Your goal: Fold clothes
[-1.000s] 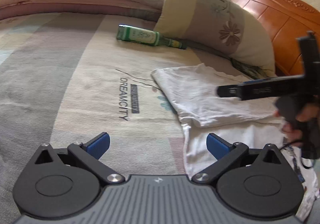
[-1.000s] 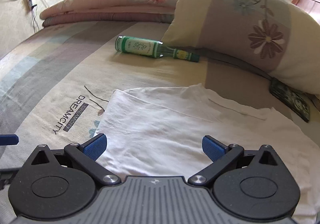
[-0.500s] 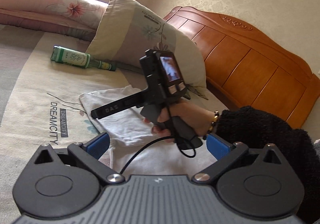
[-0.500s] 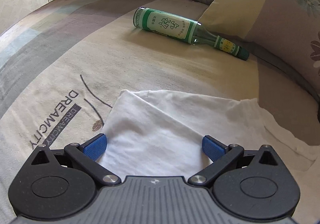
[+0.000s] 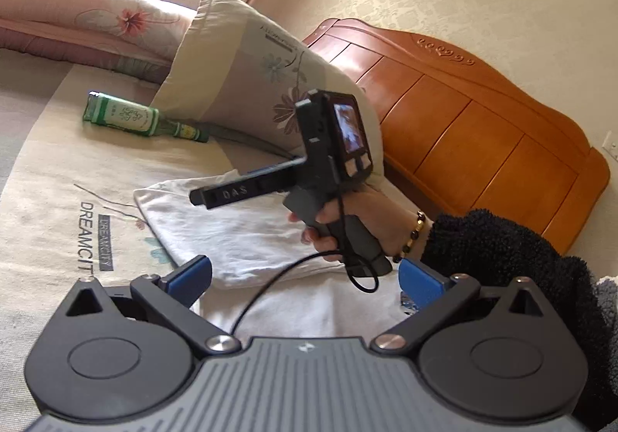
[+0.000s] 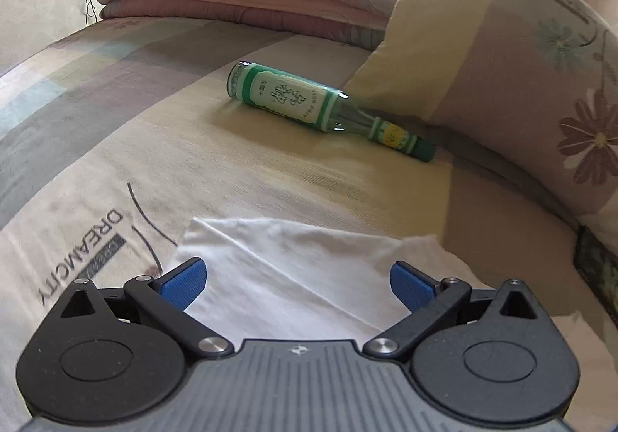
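Right wrist view looks low across a bed. A white garment [image 6: 293,285], thin soft cotton by its look, lies flat on the bedspread [image 6: 116,146] just ahead of and below the right gripper [image 6: 297,279]. Its two blue-padded fingers are spread wide with nothing between them, and they straddle the garment's far folded edge. That edge runs crosswise to the fingers, left to right, with a pointed corner at the left and a small raised flap at the right. A diagonal crease runs across the top layer.

Left wrist view looks from the side. The left gripper [image 5: 305,275] is also spread wide and empty, with the near part of the garment [image 5: 247,235] under and ahead of it. From here the cloth shows as two layers, a folded upper panel lying over a wider lower one, its long axis running away toward the pillow [image 5: 247,84]. The person's right hand [image 5: 359,223], in a dark fleecy sleeve with a bead bracelet, holds the right gripper's handle above the cloth.

Judging from both views, the right gripper is nearer the far edge and better placed to pinch it; the left sits by the near hem.

Beyond the garment, well apart from it, a green glass bottle [image 6: 320,107] lies on its side beside the floral pillow. A carved wooden headboard [image 5: 463,134] stands behind.
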`<state>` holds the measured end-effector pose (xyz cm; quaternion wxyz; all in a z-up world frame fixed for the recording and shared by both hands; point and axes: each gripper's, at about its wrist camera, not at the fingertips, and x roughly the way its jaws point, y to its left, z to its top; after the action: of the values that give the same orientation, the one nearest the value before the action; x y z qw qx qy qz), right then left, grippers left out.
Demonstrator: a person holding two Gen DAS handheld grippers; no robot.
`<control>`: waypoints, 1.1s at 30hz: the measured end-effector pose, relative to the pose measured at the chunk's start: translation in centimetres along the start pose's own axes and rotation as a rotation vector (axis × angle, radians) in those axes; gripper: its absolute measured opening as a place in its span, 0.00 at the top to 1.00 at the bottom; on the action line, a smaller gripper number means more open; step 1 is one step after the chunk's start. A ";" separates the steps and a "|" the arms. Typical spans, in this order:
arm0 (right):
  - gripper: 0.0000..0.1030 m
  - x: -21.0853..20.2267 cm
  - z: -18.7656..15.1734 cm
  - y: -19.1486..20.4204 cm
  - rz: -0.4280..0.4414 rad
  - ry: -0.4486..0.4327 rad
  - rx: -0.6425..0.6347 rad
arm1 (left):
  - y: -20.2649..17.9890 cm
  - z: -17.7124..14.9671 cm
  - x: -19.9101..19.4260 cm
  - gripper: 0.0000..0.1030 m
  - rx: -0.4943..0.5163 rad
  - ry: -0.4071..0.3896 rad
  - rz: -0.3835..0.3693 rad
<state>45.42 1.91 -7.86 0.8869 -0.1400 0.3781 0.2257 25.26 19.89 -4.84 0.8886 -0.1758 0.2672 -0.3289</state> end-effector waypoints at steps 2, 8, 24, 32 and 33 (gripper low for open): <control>0.00 -2.0 -1.8 -1.9 -0.027 0.008 0.012 | -0.2 0.0 0.0 0.01 0.004 -0.010 -0.017; 0.00 -4.6 -8.9 -8.3 -0.090 0.039 0.202 | -0.7 -0.2 1.0 0.01 0.007 0.015 -0.021; 0.00 -7.9 -16.5 -14.3 -0.150 -0.054 0.306 | -1.2 -1.2 5.0 0.01 0.059 0.147 0.100; 0.00 -8.3 -14.4 -13.0 -0.207 -0.101 0.240 | -1.2 -1.4 5.4 0.01 0.068 0.172 0.133; 0.00 -7.6 -14.2 -13.0 -0.209 -0.084 0.246 | -1.2 -1.4 5.5 0.01 0.071 0.177 0.139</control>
<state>38.69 -17.51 -10.86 0.9309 -0.0595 0.3489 0.0899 27.37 15.09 -7.39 0.8880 -0.0956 0.3442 -0.2897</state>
